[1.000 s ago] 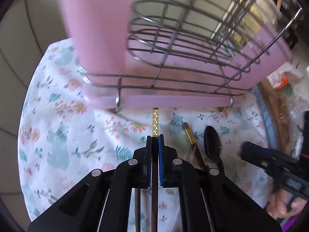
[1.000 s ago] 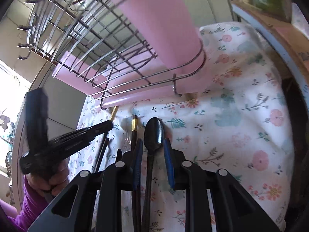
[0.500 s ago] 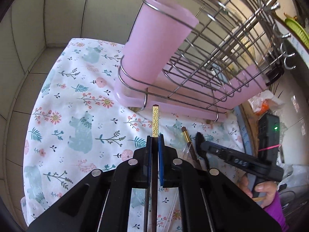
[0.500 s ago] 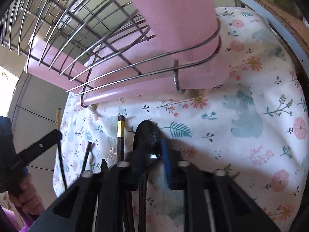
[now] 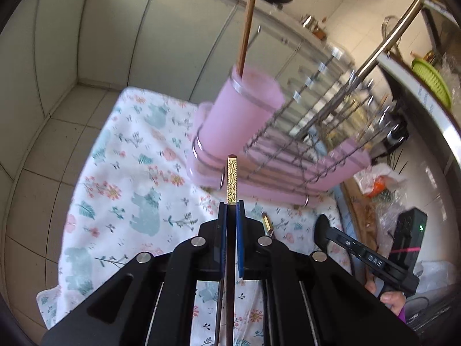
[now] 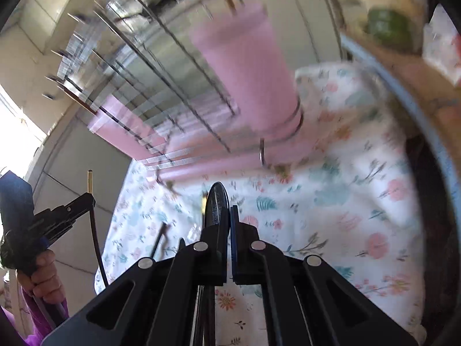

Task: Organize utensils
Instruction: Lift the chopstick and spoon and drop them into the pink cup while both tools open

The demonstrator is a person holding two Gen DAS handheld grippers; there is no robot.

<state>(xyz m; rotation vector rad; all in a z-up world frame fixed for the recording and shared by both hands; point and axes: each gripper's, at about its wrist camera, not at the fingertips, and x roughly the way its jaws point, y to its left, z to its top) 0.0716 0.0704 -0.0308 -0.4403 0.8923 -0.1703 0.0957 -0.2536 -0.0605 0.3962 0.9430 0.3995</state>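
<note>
Both grippers lifted off cloth (image 5: 121, 178): left gripper (image 5: 232, 206) clamps chopstick (image 5: 232, 178), right gripper (image 6: 226, 216) clamps spoon (image 6: 217, 201).

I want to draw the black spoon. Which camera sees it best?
The right wrist camera: the black spoon sticks up from the shut right gripper, though it is blurry. The left wrist camera shows only that gripper from the side; no spoon can be made out.

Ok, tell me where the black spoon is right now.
In the right wrist view the black spoon sits clamped in the right claw, bowl forward, above the floral cloth and short of the pink cup.
</note>
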